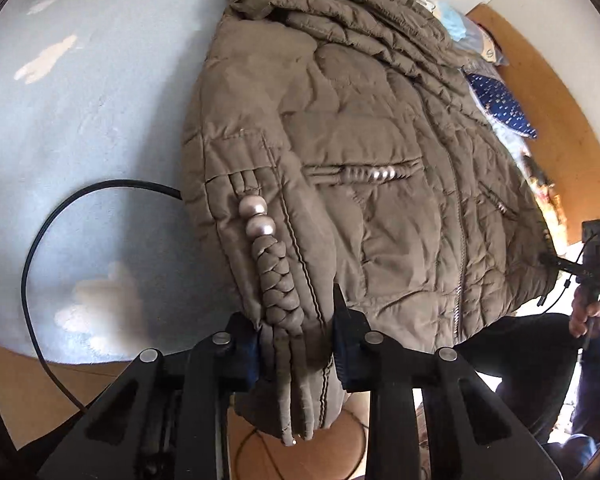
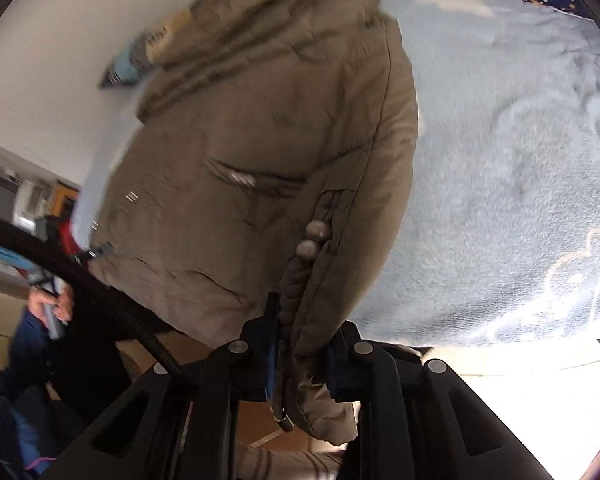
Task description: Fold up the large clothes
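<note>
A large olive-brown padded jacket [image 1: 340, 160] lies front up on a pale blue blanket [image 1: 80, 120]. Each sleeve cuff carries a braided cord with two pearl-like beads. My left gripper [image 1: 296, 344] is shut on the cuff of the sleeve [image 1: 284, 320] at the jacket's left edge, the cuff end hanging down between the fingers. In the right wrist view the jacket [image 2: 260, 140] looks blurred. My right gripper [image 2: 304, 344] is shut on the other sleeve's cuff [image 2: 312, 320], at the jacket's right edge. The right gripper also appears far off in the left wrist view [image 1: 596, 264], held by a hand.
A black cable [image 1: 32, 264] loops over the blanket on the left. Blue patterned cloth [image 1: 500, 104] and other items lie beyond the jacket near a wooden surface [image 1: 560, 120]. The person's dark sleeve and hand [image 2: 52, 304] show at the left. The blanket [image 2: 520, 160] stretches right of the jacket.
</note>
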`<state>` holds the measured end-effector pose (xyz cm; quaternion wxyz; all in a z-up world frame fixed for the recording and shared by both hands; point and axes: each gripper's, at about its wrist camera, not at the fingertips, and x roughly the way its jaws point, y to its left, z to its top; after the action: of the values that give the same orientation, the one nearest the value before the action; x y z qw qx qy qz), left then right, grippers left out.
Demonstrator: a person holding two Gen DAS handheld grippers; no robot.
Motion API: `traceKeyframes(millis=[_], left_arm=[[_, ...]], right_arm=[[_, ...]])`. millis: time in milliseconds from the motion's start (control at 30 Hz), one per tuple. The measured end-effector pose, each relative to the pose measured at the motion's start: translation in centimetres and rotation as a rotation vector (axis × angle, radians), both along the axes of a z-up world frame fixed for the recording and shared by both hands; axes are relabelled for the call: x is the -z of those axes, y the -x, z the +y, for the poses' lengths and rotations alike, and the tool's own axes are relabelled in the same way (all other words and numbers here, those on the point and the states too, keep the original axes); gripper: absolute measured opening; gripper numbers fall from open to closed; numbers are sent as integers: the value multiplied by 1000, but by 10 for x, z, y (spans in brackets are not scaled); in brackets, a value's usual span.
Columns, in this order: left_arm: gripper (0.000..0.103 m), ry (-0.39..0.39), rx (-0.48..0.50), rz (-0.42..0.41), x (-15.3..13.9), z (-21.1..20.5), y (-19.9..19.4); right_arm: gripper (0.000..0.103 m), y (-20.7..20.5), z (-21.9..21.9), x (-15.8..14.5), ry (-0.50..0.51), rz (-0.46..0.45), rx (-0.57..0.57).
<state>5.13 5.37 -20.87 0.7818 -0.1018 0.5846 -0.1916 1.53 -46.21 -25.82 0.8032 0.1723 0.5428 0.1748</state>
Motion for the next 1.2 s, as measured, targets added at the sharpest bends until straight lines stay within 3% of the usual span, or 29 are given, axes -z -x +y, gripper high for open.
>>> traceKeyframes(millis=[167,300,333,367,433,500,667,867,1033,1200], left_arm=[[34,-89,19,47,22,-7,-6],[64,-174,52,66,36,-11,-5],[64,-194,61,62,37,-14,-5],[61,-200,65,51,36,-16,-3],[30,-178,71,7,25,-19,1],[26,-153,63,-36,9,-19,5],[22,-135,94,-166,-44,-18,13],[22,-52,87,-281,-113,-4,2],[22,-31,77,-348,-133,-5,0],[22,10,39,-379,-136,2,4]], right_arm=[[20,-5,-4,6,-43,5,46],[25,-10,-7,15,-8,59,39],[30,-12,-5,17,17,76,38],[33,-16,-1,20,41,95,37],[36,-19,5,24,93,126,34],[20,-16,8,22,109,110,15],[17,-5,16,-15,73,-32,9],[17,4,-5,-74,-101,-217,54],[17,7,-12,-98,-169,-293,82],[17,18,-14,-102,-210,-335,89]])
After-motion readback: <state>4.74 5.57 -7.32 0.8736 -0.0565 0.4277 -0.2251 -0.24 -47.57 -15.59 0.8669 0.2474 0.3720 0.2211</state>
